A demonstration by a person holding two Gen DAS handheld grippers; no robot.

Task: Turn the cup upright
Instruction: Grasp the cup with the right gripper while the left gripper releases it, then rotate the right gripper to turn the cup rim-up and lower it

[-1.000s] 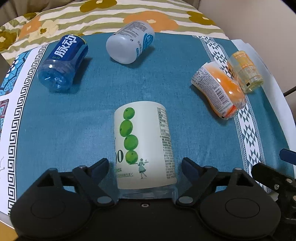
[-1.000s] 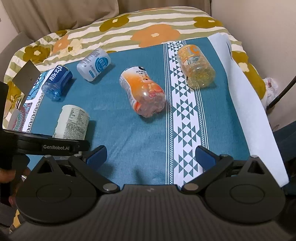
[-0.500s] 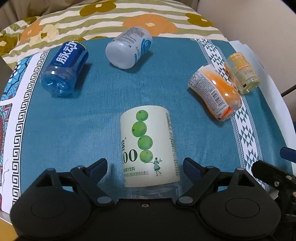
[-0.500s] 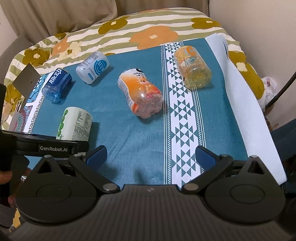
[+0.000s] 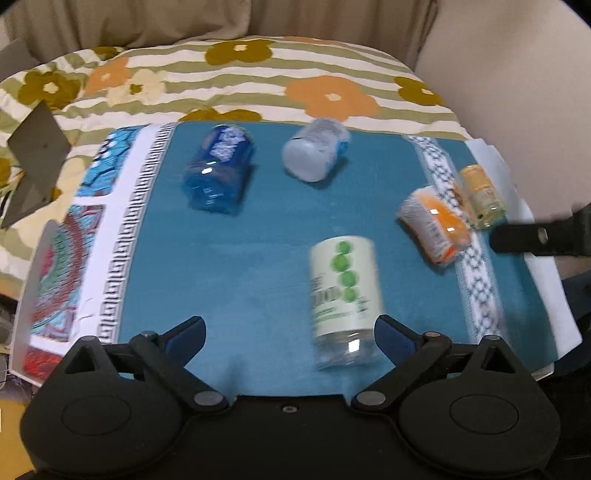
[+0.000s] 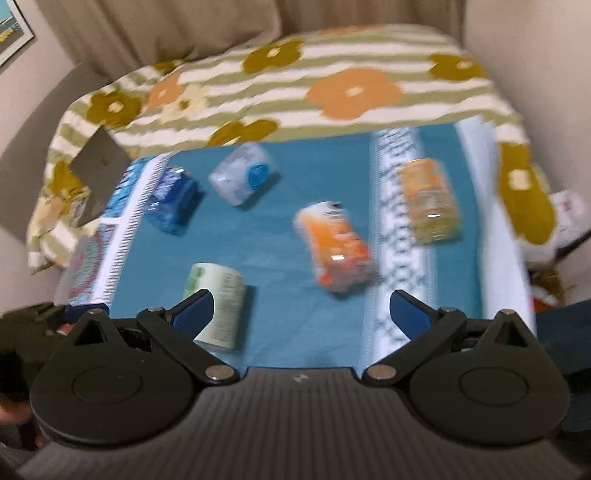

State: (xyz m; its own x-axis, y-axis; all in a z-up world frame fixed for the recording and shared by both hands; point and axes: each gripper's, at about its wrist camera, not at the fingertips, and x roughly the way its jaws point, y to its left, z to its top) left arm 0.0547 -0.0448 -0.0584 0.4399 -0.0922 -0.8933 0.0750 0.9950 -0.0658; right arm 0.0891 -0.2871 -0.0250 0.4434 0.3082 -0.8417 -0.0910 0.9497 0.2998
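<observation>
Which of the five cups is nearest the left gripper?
The white cup with green dots, lying just ahead of the left gripper; the blue, pale, orange and yellow ones lie farther back.

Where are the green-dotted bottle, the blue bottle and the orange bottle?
green-dotted bottle (image 5: 345, 284): left wrist view, on its label.
blue bottle (image 5: 218, 173): left wrist view, mid-body.
orange bottle (image 6: 336, 245): right wrist view, on its orange label.

This is a home, most likely a bedroom or sitting room. A soft quilt (image 6: 332, 92) in olive stripes with orange and mustard flowers covers the far side, a teal patterned cloth (image 5: 258, 258) spread over its near part. Beige curtains (image 6: 166, 33) hang behind, plain walls close in left and right, and a framed picture (image 6: 14, 33) hangs far left.
</observation>
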